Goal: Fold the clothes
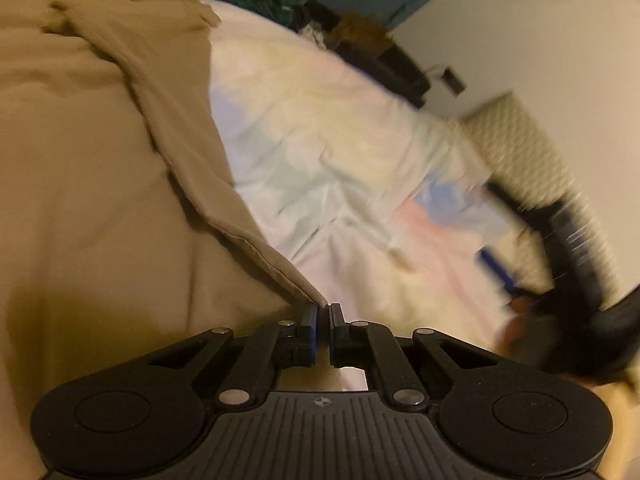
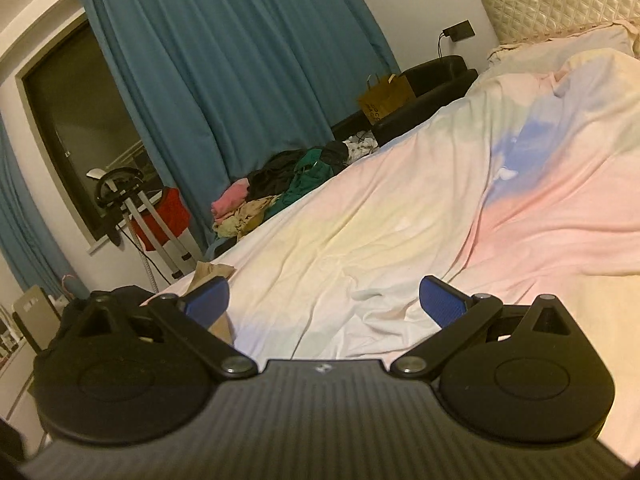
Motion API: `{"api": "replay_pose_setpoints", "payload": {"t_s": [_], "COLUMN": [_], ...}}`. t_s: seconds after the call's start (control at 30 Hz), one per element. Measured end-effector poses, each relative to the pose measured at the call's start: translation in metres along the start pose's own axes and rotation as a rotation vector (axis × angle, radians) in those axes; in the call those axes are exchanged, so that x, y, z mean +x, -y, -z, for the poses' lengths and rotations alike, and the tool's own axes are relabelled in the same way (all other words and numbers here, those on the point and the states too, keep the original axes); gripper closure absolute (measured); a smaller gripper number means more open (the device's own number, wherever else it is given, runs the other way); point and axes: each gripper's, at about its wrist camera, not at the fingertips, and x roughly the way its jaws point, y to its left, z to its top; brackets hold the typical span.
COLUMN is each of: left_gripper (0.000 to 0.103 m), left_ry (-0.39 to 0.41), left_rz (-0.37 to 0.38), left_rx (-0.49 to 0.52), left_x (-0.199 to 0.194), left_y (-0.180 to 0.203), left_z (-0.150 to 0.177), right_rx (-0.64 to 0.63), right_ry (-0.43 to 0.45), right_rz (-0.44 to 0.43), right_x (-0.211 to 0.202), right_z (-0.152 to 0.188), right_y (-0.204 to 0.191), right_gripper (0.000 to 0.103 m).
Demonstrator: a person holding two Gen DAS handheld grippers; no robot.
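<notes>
Left gripper [image 1: 323, 309] jaws clamped on the hem corner of tan garment [image 1: 92, 184], which spreads left and far over the pastel bed sheet [image 1: 320, 128]. Right gripper [image 2: 323, 298] jaws wide apart, empty, above sheet. Clothes pile [image 2: 280, 188] far left.

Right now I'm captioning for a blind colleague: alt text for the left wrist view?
The left gripper is shut on a corner of a tan garment spread over a pastel bedsheet. The right gripper blurs at the right edge.
</notes>
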Motion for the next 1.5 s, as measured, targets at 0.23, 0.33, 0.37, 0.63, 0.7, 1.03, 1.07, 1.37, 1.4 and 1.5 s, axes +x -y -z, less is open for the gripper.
{"api": "replay_pose_setpoints", "payload": {"t_s": [0.23, 0.33, 0.37, 0.63, 0.7, 1.03, 1.07, 1.37, 1.4, 1.5], "left_gripper": [0.098, 0.098, 0.098, 0.063, 0.103, 0.050, 0.049, 0.033, 0.033, 0.035], "left_ry": [0.041, 0.043, 0.032, -0.101, -0.130, -0.059, -0.055, 0.069, 0.073, 0.178], "left_rz": [-0.047, -0.069, -0.060, -0.090, -0.130, -0.145, -0.154, -0.221, -0.213, -0.235], "left_rx": [-0.177, -0.277, -0.303, -0.229, -0.196, -0.062, -0.066, -0.151, -0.175, -0.255], "left_x": [-0.079, -0.084, -0.081, -0.046, -0.041, -0.093, -0.095, -0.040, -0.027, -0.001], "left_y": [-0.064, -0.096, -0.103, -0.094, -0.091, -0.056, -0.057, -0.091, -0.100, -0.128], "left_z": [0.009, 0.019, 0.022, 0.038, 0.044, 0.055, 0.049, -0.081, -0.100, -0.148], "right_rx": [-0.100, -0.145, -0.160, -0.281, -0.306, -0.373, -0.373, -0.288, -0.287, -0.273], "right_ry": [-0.046, -0.067, -0.074, -0.126, -0.143, -0.098, -0.079, -0.080, -0.088, -0.118], "right_rz": [-0.032, -0.047, -0.052, -0.102, -0.125, -0.204, -0.190, -0.152, -0.146, -0.136], "right_x": [0.002, 0.003, 0.003, 0.007, 0.007, -0.018, -0.017, 0.033, 0.038, 0.054], "right_z": [0.014, 0.020, 0.023, 0.042, 0.049, 0.068, 0.066, 0.068, 0.071, 0.078], "right_y": [-0.025, -0.037, -0.041, -0.071, -0.080, -0.116, -0.116, -0.101, -0.100, -0.097], "right_gripper": [0.000, 0.000, 0.000, 0.000, 0.000, 0.000, 0.000, 0.000, 0.000, 0.000]}}
